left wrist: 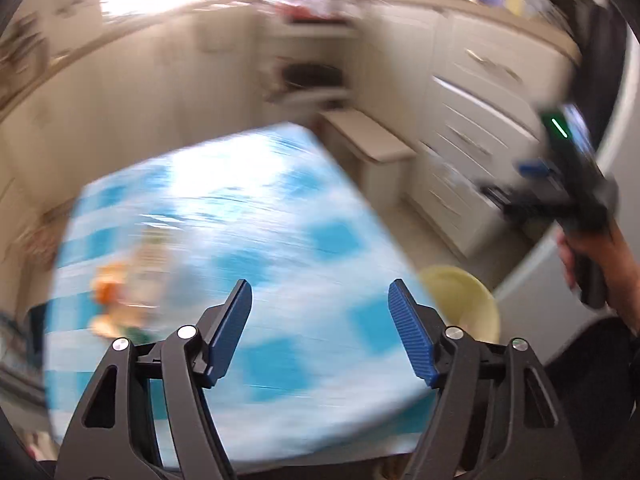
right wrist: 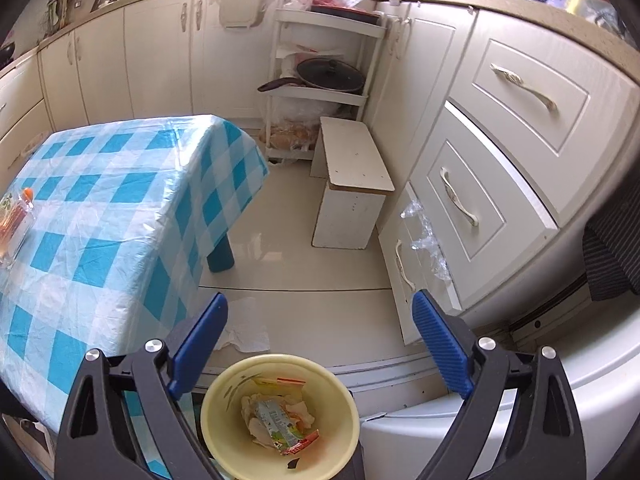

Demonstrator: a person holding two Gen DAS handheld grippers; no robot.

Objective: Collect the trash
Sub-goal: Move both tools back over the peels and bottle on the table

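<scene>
so both tongs gape empty, left gripper (left wrist: 320, 312) over the checked table (left wrist: 248, 200), right gripper (right wrist: 320, 344) above the yellow bin (right wrist: 280, 412); remaining trash (left wrist: 124, 300), probably wrappers, sits blurred near the far-left edge, so my hurried grab could shove it off.

No text can be read anywhere here. The carton (right wrist: 276, 424) in the yellow bin (right wrist: 216, 412) has printing on its side, but the letters are too small and crumpled to make out. The clear package (right wrist: 16, 220) on the checked surface (right wrist: 100, 216) shows only colours. From the left claw, everything is blurred.
</scene>
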